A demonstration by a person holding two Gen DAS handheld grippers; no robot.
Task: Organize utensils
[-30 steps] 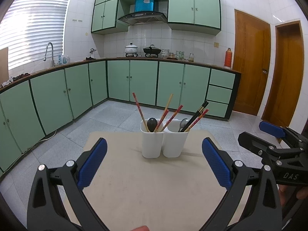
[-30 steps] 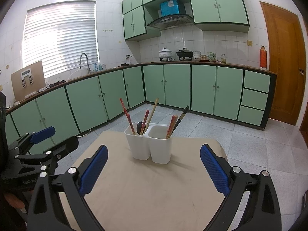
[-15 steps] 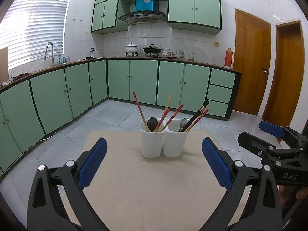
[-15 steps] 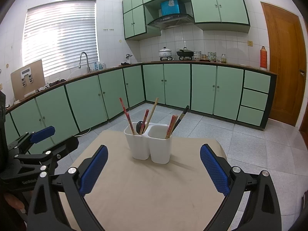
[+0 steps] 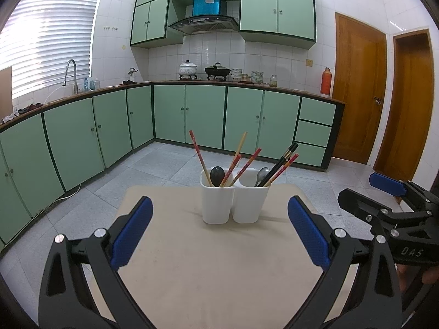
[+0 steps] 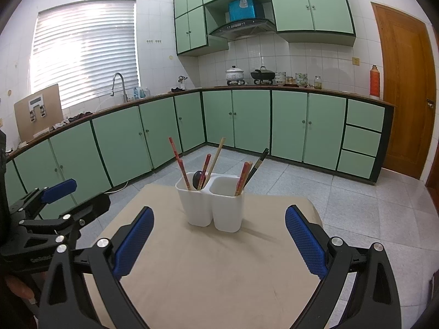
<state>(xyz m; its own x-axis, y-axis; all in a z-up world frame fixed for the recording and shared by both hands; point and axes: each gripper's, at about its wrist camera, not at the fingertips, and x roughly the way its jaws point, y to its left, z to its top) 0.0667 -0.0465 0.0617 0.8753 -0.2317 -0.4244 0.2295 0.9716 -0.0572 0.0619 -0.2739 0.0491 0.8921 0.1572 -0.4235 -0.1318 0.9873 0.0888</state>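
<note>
Two white utensil cups stand side by side at the far end of a beige table [image 5: 208, 268]. The left cup [image 5: 217, 204] holds several red and wooden chopsticks and a dark spoon [image 5: 216, 175]. The right cup [image 5: 250, 204] holds a metal spoon [image 5: 262, 174], a black chopstick and a red one. My left gripper [image 5: 219, 230] is open over the near table, empty, well short of the cups. In the right wrist view my right gripper [image 6: 219, 235] is open and empty too, facing the cups [image 6: 212, 205]. Each gripper shows at the edge of the other's view.
The table [image 6: 208, 274] stands on a grey tiled floor in a kitchen. Green cabinets [image 5: 203, 115] run along the back and left walls under a countertop with pots, jars and a sink tap [image 5: 70, 74]. Wooden doors [image 5: 359, 93] stand at the right.
</note>
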